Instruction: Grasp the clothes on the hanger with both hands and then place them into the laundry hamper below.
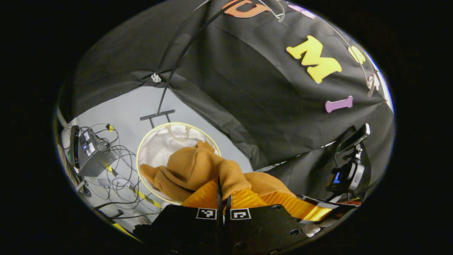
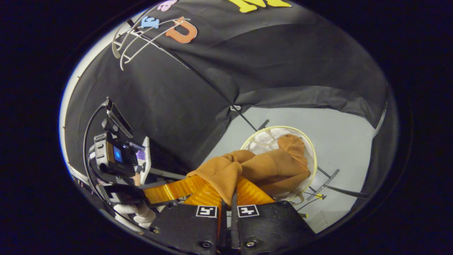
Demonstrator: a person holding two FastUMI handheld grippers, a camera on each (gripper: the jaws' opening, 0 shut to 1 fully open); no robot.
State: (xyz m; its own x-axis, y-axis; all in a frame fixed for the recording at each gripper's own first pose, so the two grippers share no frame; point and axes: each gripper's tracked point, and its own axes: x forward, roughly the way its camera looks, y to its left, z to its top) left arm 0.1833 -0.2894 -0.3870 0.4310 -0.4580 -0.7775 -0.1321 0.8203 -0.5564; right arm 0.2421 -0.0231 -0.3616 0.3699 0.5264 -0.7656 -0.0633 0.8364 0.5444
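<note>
Clothes here come to one brown fleece garment (image 1: 198,166), soft and thick, bunched into rounded folds. In the left gripper view a fold of it runs down between the fingers of the left gripper (image 1: 223,193), which are pressed nearly together and pinch the cloth; the rest hangs ahead of the fingertips, over the open mouth of one round laundry hamper (image 1: 155,141) with a pale rim and whitish lining. Beyond the hamper, one thin dark stand pole (image 1: 177,67) rises from a crossbar foot on the grey floor. To the left of the fingers sit one grey electronics box (image 1: 88,152) and a tangle of cables (image 1: 122,170).

In the right gripper view the same garment (image 2: 269,166) is pinched between the nearly closed fingers of the right gripper (image 2: 228,196), its bulk draped ahead of the fingertips across the laundry hamper (image 2: 311,148). To the left of these fingers, the left gripper (image 2: 170,189) also reaches the cloth, held by a hand in a white glove (image 2: 136,212). High above, empty white hangers (image 2: 141,39) hang; how many I cannot tell.
</note>
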